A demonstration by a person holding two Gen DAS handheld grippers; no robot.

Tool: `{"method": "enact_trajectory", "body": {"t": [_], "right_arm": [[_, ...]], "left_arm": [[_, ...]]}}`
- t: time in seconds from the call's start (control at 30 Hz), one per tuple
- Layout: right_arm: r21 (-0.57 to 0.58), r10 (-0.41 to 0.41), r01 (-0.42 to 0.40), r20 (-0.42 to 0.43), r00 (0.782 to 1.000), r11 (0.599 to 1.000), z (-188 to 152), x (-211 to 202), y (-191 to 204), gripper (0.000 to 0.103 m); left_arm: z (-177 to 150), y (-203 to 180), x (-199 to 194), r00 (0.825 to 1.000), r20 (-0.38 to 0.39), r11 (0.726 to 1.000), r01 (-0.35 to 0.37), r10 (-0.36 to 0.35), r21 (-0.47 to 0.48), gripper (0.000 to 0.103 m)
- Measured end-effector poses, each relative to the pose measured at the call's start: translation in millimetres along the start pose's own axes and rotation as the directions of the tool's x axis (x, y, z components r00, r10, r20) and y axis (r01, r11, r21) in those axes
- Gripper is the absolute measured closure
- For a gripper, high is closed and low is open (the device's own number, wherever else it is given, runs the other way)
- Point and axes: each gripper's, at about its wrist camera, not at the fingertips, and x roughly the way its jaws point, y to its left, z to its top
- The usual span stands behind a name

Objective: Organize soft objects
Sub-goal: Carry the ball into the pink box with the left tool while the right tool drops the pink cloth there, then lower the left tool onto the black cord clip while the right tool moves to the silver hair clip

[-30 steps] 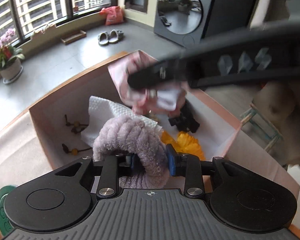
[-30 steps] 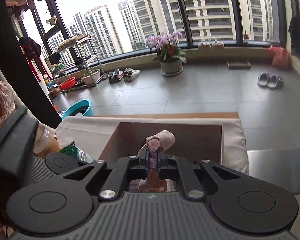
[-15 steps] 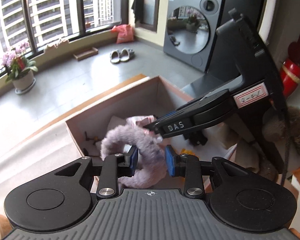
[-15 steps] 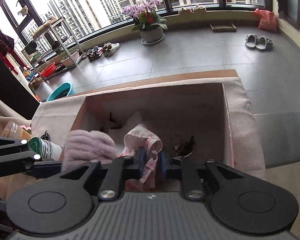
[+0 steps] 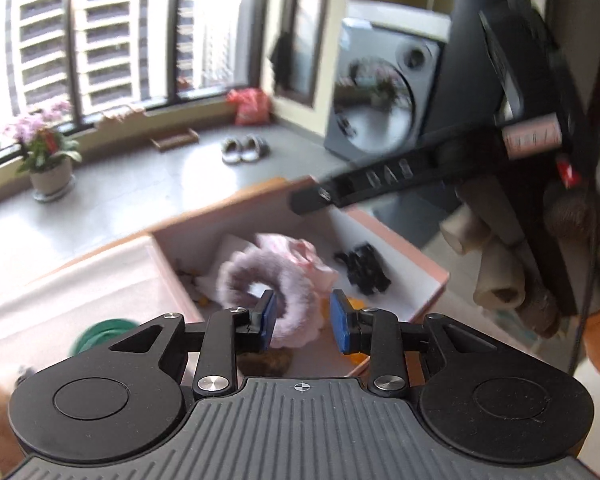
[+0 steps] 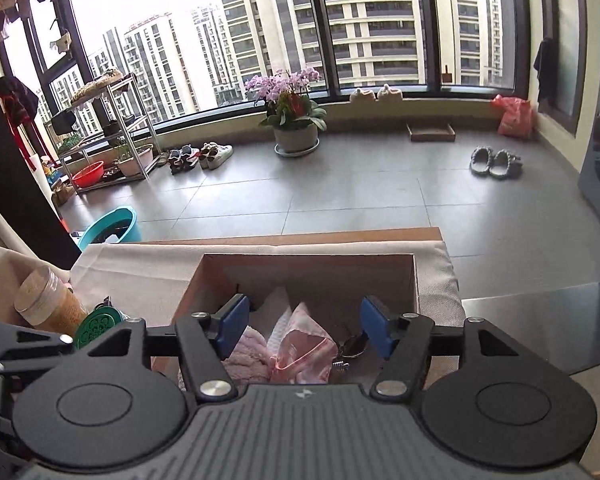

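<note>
A wooden table point(image 6: 364, 236) carries the load, its top mostly covered by a pale cloth point(image 6: 140, 272). On the cloth stands an open cardboard box point(image 6: 308, 270) with pinkish inner walls, near the table's far edge. Left of the box, a green round lid point(image 6: 98, 326) and a tan jar point(image 6: 46, 300) lie close together. Beyond the table spreads grey tiled floor point(image 6: 360, 188).

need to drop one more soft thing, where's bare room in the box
Bare box floor between the black clip and the right wall; bare table cloth left of the box. Crowded mid-box: scrunchie, pink cloth.
</note>
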Motion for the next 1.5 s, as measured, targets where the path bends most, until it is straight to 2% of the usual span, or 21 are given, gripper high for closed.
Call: {"method": "enact_trajectory", "body": {"t": [0.07,0.13,0.2,0.27,0.33,0.43,0.5,0.63,0.67,0.8,0.93,1.1,1.23,1.27,1.43,1.5], "right_arm": [[-0.045,-0.045,0.046,0.038,0.998,0.998,-2.2,-6.3,10.7,0.037],[-0.084,-0.069,0.075,0.076,0.995,0.994,-4.1,-12.2,21.9,0.033],[-0.111,-0.056,0.067,0.107,0.993,0.992,-4.4,-18.3,34.1,0.031],[-0.133,-0.027,0.044,0.129,0.991,0.99,-4.7,-22.8,47.7,0.025],[-0.162,0.0,0.022,0.135,0.991,0.987,-5.6,-24.3,64.1,0.023],[-0.223,0.061,-0.036,0.103,0.993,0.974,-10.2,-22.2,94.2,0.023],[-0.265,0.111,-0.086,0.079,0.991,0.96,-17.3,-22.0,114.3,0.023],[-0.362,0.168,-0.146,0.03,0.985,0.921,-40.8,-17.9,155.8,0.023],[-0.387,0.174,-0.155,0.015,0.985,0.909,-47.2,-15.8,164.7,0.023],[-0.469,0.186,-0.186,-0.047,0.981,0.864,-73.1,-6.7,195.1,0.023],[-0.508,0.171,-0.196,-0.096,0.981,0.838,-97.9,9.2,214.7,0.023],[-0.486,0.176,-0.229,-0.153,0.972,0.844,-121.5,27.5,219.3,0.023],[-0.461,0.19,-0.258,-0.189,0.964,0.849,-134.0,37.4,216.4,0.023],[-0.46,0.189,-0.259,-0.193,0.963,0.849,-137.5,38.8,215.6,0.023],[-0.413,0.214,-0.271,-0.18,0.96,0.869,-143.3,40.4,209.1,0.018],[-0.416,0.218,-0.268,-0.166,0.962,0.869,-146.5,39.6,208.5,0.015]], "left_arm": [[-5.1,13.6,-26.7,0.996,0.067,0.997,-0.055,0.059,-0.052,0.069],[-11.0,29.8,-54.3,0.981,0.123,0.985,-0.134,0.148,-0.112,0.069],[-19.8,46.7,-81.7,0.956,0.163,0.961,-0.216,0.244,-0.174,0.069],[-30.6,63.0,-104.3,0.926,0.181,0.931,-0.291,0.332,-0.222,0.07],[-42.7,78.1,-121.3,0.892,0.179,0.892,-0.363,0.416,-0.269,0.07],[-63.7,96.8,-135.2,0.843,0.133,0.826,-0.46,0.521,-0.325,0.072],[-80.2,106.7,-138.5,0.826,0.094,0.794,-0.493,0.556,-0.356,0.072],[-116.6,134.9,-143.2,0.833,-0.001,0.748,-0.497,0.553,-0.44,0.072],[-122.2,138.3,-141.1,0.836,-0.017,0.745,-0.497,0.548,-0.445,0.072],[-141.0,151.5,-136.3,0.864,-0.035,0.765,-0.463,0.502,-0.448,0.072],[-138.7,158.7,-122.9,0.867,-0.013,0.761,-0.443,0.498,-0.474,0.072],[-135.7,168.5,-104.7,0.853,0.005,0.787,-0.48,0.522,-0.387,0.071],[-136.5,180.7,-87.0,0.856,-0.043,0.797,-0.498,0.516,-0.342,0.072],[-136.9,180.2,-83.8,0.849,-0.059,0.796,-0.515,0.525,-0.319,0.071],[-142.9,172.1,-87.0,0.866,-0.08,0.823,-0.495,0.493,-0.28,0.07],[-142.0,170.4,-85.7,0.867,-0.085,0.823,-0.493,0.49,-0.281,0.07]]}}
